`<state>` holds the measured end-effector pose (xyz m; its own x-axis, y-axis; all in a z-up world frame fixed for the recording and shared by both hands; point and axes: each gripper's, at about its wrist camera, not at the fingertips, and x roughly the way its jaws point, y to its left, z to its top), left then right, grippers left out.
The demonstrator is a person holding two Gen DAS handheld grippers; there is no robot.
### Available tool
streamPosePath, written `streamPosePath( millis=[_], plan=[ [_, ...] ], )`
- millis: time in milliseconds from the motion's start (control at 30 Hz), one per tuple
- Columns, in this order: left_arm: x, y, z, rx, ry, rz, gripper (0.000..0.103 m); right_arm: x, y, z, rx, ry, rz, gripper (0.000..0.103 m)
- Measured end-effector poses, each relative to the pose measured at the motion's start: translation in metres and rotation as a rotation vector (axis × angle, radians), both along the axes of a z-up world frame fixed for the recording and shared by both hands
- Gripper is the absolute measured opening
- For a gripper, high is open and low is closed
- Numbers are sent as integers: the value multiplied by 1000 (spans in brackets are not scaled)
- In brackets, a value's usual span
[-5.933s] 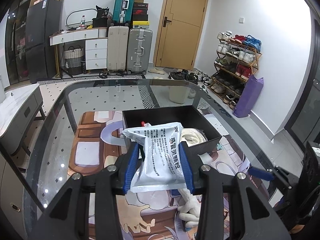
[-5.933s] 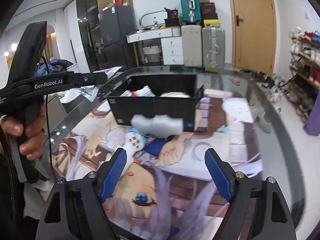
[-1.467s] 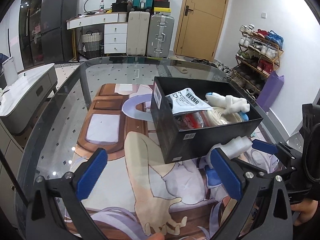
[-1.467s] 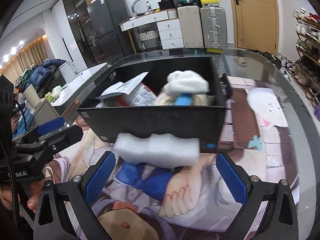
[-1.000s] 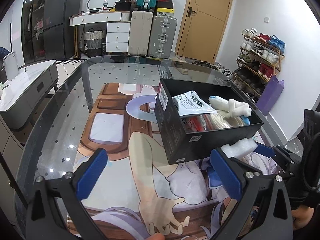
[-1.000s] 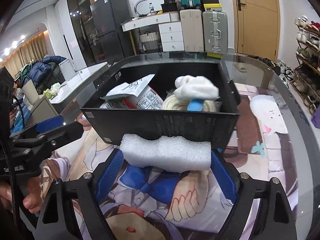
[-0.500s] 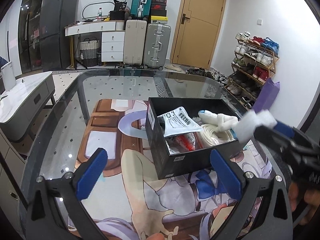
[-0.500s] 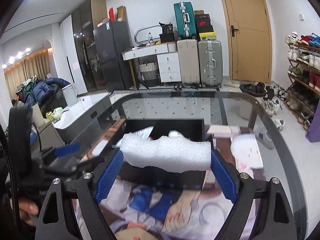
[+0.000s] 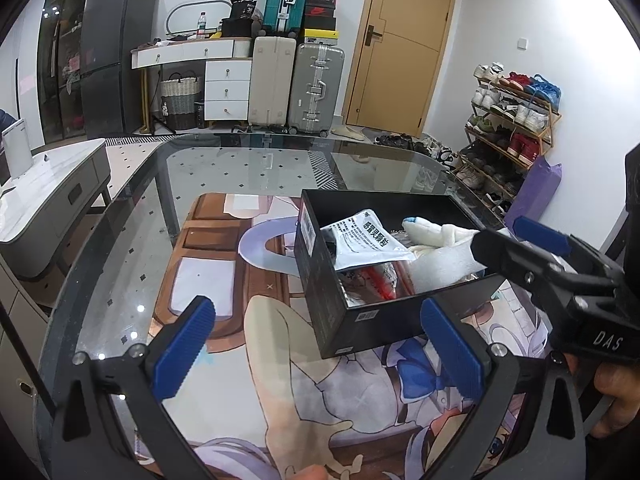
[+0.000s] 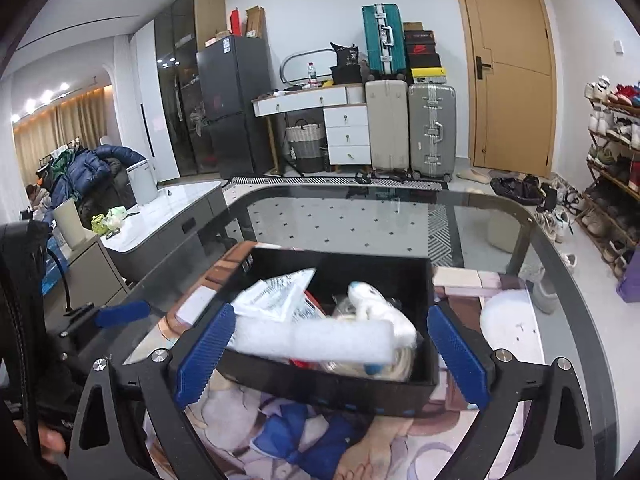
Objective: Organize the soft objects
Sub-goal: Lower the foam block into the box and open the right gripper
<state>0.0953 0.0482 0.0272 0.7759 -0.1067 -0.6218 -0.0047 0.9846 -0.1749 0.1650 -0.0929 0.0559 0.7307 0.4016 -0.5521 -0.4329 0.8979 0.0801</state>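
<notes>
A black box [image 9: 376, 322] [image 10: 320, 390] stands on the glass table and holds a silver printed pouch [image 9: 366, 242] [image 10: 276, 294], a white plush toy [image 9: 434, 234] [image 10: 380, 312] and other soft items. A white foam block [image 10: 316, 342] [image 9: 444, 266] lies blurred over the box's near rim, free between my right gripper's [image 10: 330, 356] open fingers. The right gripper [image 9: 516, 240] reaches over the box from the right in the left wrist view. My left gripper [image 9: 320, 346] is open and empty, in front of the box.
The table carries an anime-print mat [image 9: 224, 280]. A grey cabinet [image 9: 48, 208] stands to the left. Suitcases [image 9: 296, 88], drawers and a door [image 9: 396, 48] are at the back wall. A shoe rack [image 9: 512, 120] and a purple bag [image 9: 536, 192] stand to the right.
My right gripper has carried the foam block up over the box and opened; the block now drops free onto the box. The left gripper stays open and has barely moved.
</notes>
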Motion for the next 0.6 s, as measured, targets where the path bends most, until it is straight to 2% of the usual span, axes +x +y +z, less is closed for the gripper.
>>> streamPosePath(
  millis=[233,600],
  plan=[
    [-4,-9,2,17,-29,-20,103,-14,-31,-6,34,-10,-30,102],
    [-5,-10,0,37,-67,-21,103,-22,-51,-18,-5,-53,-36,102]
  ],
)
